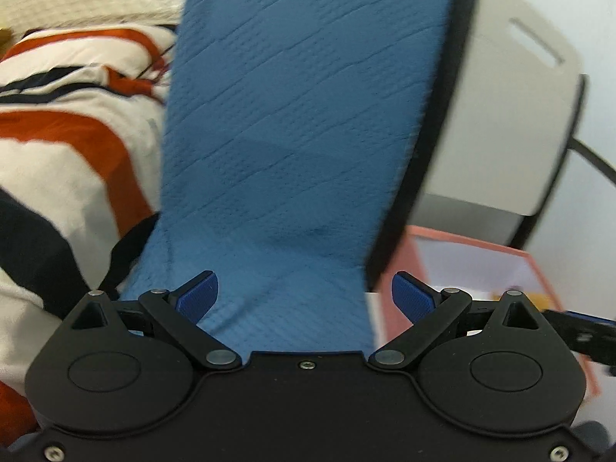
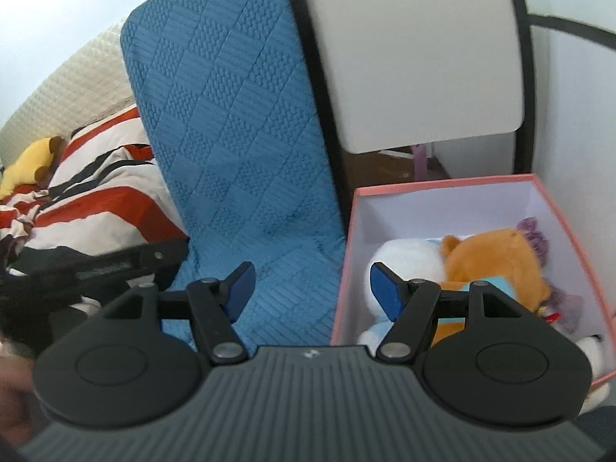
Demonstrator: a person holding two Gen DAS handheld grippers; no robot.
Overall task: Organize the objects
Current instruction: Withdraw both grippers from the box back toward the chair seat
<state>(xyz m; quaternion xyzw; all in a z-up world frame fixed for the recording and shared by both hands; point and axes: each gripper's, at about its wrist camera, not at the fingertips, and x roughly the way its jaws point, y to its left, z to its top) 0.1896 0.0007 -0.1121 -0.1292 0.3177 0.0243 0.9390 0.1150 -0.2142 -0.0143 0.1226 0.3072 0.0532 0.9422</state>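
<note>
so counting it up: one pink box (image 2: 442, 188), two plush toys inside it, an orange one (image 2: 496, 261) and a white one (image 2: 404, 261), one yellow plush (image 2: 27, 165) on the bed, one blue quilted cover (image 2: 238, 134), one striped duvet (image 2: 96, 208)

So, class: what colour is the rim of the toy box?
Pink rim on the toy box, seen best from the right wrist.

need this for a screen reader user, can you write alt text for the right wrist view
The open, empty right tool points at a blue quilted cover beside a pink box holding plush toys. Left of the cover lies a striped blanket with a yellow plush.
</note>
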